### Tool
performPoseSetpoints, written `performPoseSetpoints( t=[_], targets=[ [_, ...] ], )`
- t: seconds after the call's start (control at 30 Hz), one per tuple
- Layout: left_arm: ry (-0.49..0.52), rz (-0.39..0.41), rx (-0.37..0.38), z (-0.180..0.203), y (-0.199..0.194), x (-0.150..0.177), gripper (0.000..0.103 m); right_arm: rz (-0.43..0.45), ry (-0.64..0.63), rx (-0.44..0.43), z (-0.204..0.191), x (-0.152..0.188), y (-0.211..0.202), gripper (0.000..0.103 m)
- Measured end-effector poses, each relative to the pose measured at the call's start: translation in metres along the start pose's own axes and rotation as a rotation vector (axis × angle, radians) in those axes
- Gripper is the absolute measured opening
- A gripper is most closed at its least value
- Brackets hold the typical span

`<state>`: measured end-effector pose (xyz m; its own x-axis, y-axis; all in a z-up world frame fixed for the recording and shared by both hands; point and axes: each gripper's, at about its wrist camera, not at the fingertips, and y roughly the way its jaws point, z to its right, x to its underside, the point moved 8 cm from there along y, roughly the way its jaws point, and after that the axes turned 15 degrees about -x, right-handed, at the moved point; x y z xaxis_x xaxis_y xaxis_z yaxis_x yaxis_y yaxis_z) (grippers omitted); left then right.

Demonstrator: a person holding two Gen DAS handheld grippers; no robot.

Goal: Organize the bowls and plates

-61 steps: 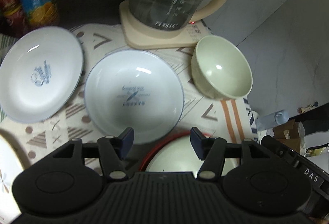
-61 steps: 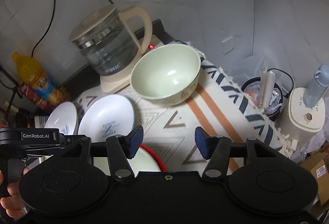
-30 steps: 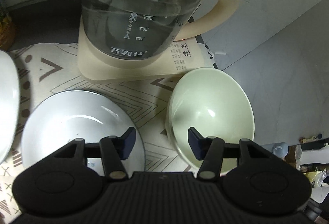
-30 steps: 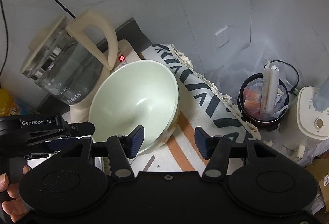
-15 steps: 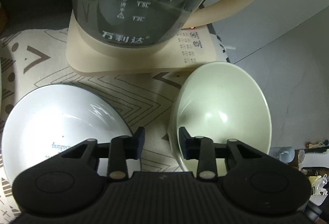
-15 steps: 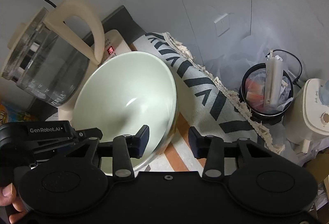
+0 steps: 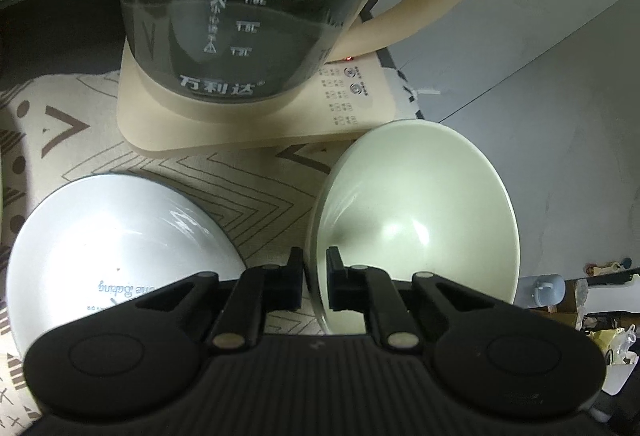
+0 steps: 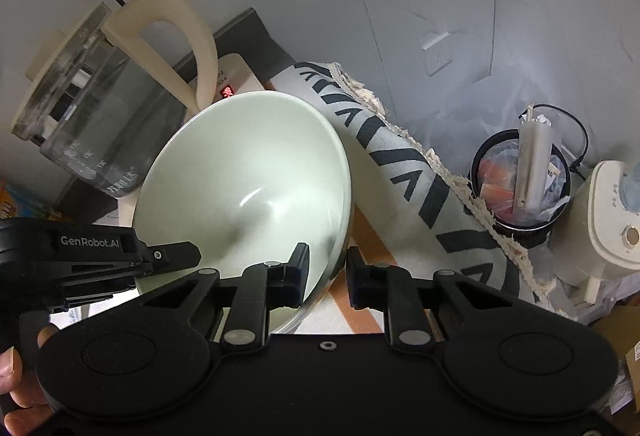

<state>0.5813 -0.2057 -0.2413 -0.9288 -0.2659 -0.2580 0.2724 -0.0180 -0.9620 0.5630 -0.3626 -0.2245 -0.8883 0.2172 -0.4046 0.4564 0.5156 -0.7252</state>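
A pale green bowl [image 7: 416,220] sits on the patterned tablecloth, in front of the kettle. My left gripper [image 7: 315,276] is shut on the bowl's left rim, one finger inside and one outside. My right gripper [image 8: 328,268] is shut on the bowl's [image 8: 248,187] right rim in the same way. The left gripper's body [image 8: 92,256] shows at the bowl's left side in the right wrist view. A white plate [image 7: 120,252] with blue lettering lies to the left of the bowl.
A glass kettle [image 7: 248,7] on a cream base [image 7: 348,107] stands close behind the bowl. The tablecloth edge [image 8: 440,171] hangs off the table on the right. A bin [image 8: 520,187] and a cream appliance [image 8: 608,220] stand on the floor beyond.
Both grippers moved forward to the green bowl and closed on its opposite rims. The bowl now looks slightly tilted and larger in both views.
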Motion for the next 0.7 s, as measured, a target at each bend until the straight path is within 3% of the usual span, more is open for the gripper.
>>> performPoseSetpoints(
  t=[0.7],
  targets=[
    [0.029, 0.124, 0.074, -0.023, -0.088, 0.027, 0.008, 0.138, -0.060, -0.026, -0.049, 0.022, -0.072, 0.019]
  ],
)
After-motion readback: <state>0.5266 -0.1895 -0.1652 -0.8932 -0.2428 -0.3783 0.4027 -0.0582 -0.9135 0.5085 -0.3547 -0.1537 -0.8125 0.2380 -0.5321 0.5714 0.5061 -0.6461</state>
